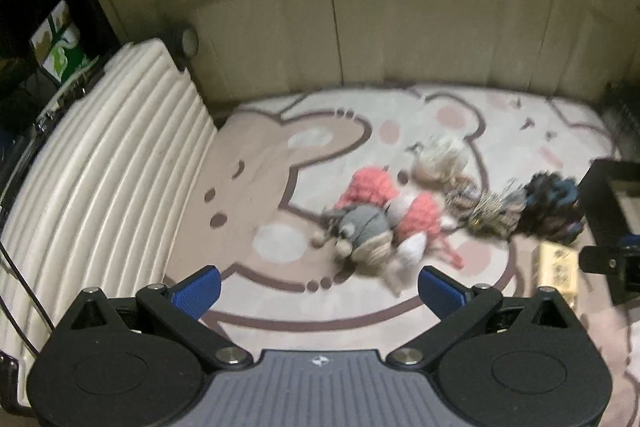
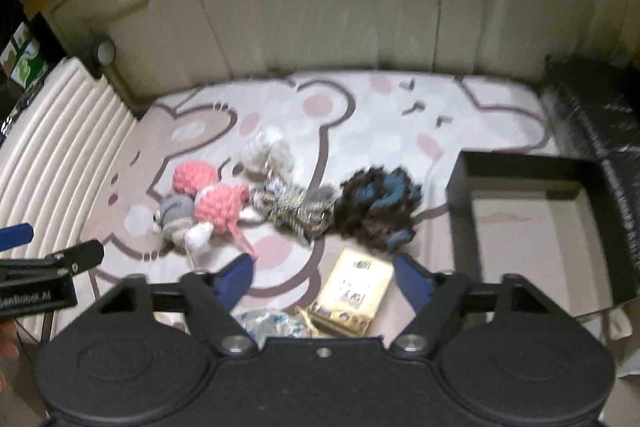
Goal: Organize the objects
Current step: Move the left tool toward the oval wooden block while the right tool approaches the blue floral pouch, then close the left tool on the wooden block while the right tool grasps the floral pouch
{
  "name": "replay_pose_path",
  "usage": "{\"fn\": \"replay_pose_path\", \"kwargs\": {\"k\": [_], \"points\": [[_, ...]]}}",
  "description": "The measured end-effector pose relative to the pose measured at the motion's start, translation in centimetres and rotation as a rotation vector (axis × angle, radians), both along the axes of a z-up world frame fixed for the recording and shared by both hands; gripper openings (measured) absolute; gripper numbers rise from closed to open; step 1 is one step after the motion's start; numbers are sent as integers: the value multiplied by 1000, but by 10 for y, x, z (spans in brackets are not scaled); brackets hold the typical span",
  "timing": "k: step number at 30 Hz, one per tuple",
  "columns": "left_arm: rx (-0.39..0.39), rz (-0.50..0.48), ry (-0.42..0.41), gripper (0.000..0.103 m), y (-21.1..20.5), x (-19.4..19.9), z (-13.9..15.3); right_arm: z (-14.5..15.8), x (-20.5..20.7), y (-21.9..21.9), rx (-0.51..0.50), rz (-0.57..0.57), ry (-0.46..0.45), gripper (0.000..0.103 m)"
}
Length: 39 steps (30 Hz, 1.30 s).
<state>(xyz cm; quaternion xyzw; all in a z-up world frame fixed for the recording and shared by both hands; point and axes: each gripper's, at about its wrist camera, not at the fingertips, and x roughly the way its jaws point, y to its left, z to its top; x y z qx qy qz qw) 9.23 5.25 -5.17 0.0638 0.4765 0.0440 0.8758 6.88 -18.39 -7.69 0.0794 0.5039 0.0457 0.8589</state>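
Observation:
Small soft things lie in a row on a bear-patterned rug (image 1: 280,155): two pink crocheted toys (image 1: 372,187) (image 2: 220,207), a grey toy (image 1: 360,227) (image 2: 176,211), a white fluffy piece (image 1: 440,155) (image 2: 268,151), a striped brown bundle (image 1: 488,207) (image 2: 292,207) and a dark blue-black yarn bundle (image 1: 552,207) (image 2: 376,203). My left gripper (image 1: 320,287) hovers open just in front of the grey toy and holds nothing. My right gripper (image 2: 324,277) is open above a yellow packet (image 2: 356,287), its pads apart from it.
An open black box (image 2: 528,167) stands on the rug at the right, beside a dark bag (image 2: 592,115). A ribbed white suitcase (image 1: 100,187) lies along the left. Cream cabinet doors (image 1: 400,7) close off the back. A crinkly bluish packet (image 2: 272,323) lies under my right gripper.

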Motion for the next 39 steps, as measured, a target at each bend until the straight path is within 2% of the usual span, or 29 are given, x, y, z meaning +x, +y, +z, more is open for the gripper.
{"fn": "replay_pose_path", "kwargs": {"k": [2, 5, 9, 12, 16, 19, 24, 28, 30, 32, 34, 39], "points": [[-21, -25, 10, 103, 4, 0, -6, -12, 3, -1, 24, 14, 44, 39], [-74, -65, 23, 103, 7, 0, -14, -27, 5, -3, 48, 30, 99, 21], [-60, -133, 34, 103, 2, 1, -27, -42, 7, -1, 53, 70, 130, 10], [-55, -191, 52, 103, -1, 4, -38, -48, 9, 4, 59, 99, 134, 9], [-61, -259, 96, 103, -4, 7, -55, -57, 13, 16, -9, 166, 129, 7], [-91, -281, 138, 103, -3, 9, -67, -65, 13, 26, -64, 236, 132, 7], [-156, -274, 195, 103, -1, 11, -81, -70, 11, 34, -103, 360, 200, 7], [-175, -285, 222, 103, -2, 11, -87, -70, 6, 32, -69, 438, 259, 9], [-184, -302, 232, 103, -3, 10, -88, -69, 1, 33, -66, 476, 258, 15], [-200, -325, 243, 103, -4, 9, -89, -66, -3, 33, -75, 491, 231, 36], [-209, -353, 255, 103, -6, 6, -89, -63, -4, 33, -84, 491, 212, 49], [-180, -444, 302, 103, -15, -6, -94, -60, -5, 32, -76, 482, 198, 56]]}}
